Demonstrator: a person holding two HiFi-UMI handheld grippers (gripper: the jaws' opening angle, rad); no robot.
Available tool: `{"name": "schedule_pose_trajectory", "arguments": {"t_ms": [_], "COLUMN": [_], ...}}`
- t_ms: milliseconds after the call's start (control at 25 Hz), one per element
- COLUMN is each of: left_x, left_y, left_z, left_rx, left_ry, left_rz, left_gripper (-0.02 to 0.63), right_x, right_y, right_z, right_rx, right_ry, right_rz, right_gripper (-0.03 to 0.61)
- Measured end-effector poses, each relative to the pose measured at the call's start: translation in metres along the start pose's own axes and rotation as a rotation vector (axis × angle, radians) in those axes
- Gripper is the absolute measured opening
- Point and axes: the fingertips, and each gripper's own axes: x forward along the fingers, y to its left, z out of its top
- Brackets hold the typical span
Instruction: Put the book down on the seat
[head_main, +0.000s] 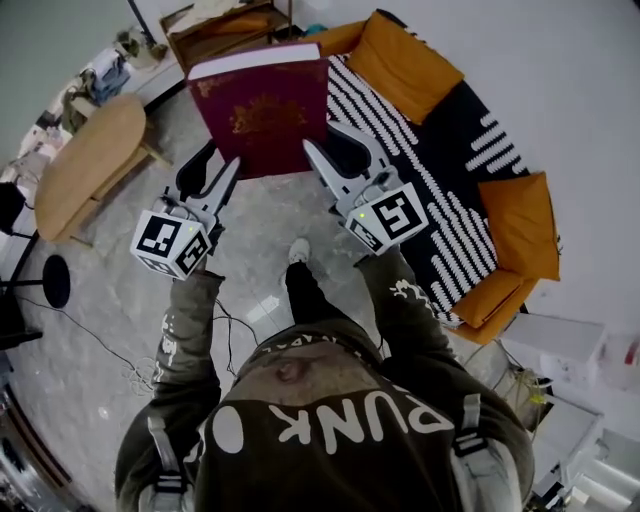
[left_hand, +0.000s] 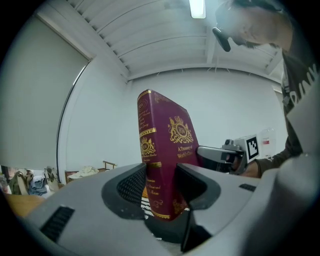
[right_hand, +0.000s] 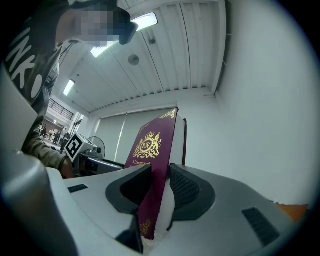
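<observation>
A thick maroon book (head_main: 262, 108) with gold print is held up in the air between both grippers. My left gripper (head_main: 228, 172) is shut on its lower left corner, beside the spine (left_hand: 151, 150). My right gripper (head_main: 318, 160) is shut on the lower right corner, at the page edge (right_hand: 175, 150). In the left gripper view the book (left_hand: 167, 155) stands upright between the jaws, as it does in the right gripper view as book (right_hand: 155, 170). The seat, a black-and-white patterned sofa (head_main: 440, 190) with orange cushions (head_main: 402, 62), lies to the right, below the book.
A low oval wooden table (head_main: 88, 160) stands at the left. A wooden crate (head_main: 215, 30) with cloth sits at the top. Cables trail over the grey floor (head_main: 110, 340). A white cabinet (head_main: 560, 350) stands at the lower right. The person's foot (head_main: 298, 252) is below the book.
</observation>
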Motion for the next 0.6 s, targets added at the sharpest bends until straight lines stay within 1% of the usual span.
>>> {"name": "schedule_pose_trajectory", "arguments": {"t_ms": [80, 160, 320, 440, 600], "left_x": [0.024, 0.058, 0.132, 0.181, 0.232], "left_y": [0.023, 0.050, 0.094, 0.111, 0.115], "left_z": [-0.004, 0.000, 0.014, 0.025, 0.028], "left_rx": [0.006, 0.009, 0.020, 0.041, 0.053], "left_ry": [0.004, 0.015, 0.043, 0.044, 0.041], "left_rz": [-0.004, -0.018, -0.070, -0.128, -0.222], "left_gripper": [0.179, 0.179, 0.179, 0.179, 0.179], "right_x": [0.021, 0.047, 0.087, 0.100, 0.099], "right_y": [-0.022, -0.055, -0.125, -0.169, -0.211], "right_z": [-0.012, -0.017, -0.022, -0.022, -0.024], "right_rx": [0.005, 0.018, 0.052, 0.050, 0.034], "right_ry": [-0.008, -0.017, -0.034, -0.037, -0.035], "right_rz": [-0.007, -0.026, -0.095, -0.156, -0.246], "right_gripper": [0.126, 0.126, 0.124, 0.126, 0.124]}}
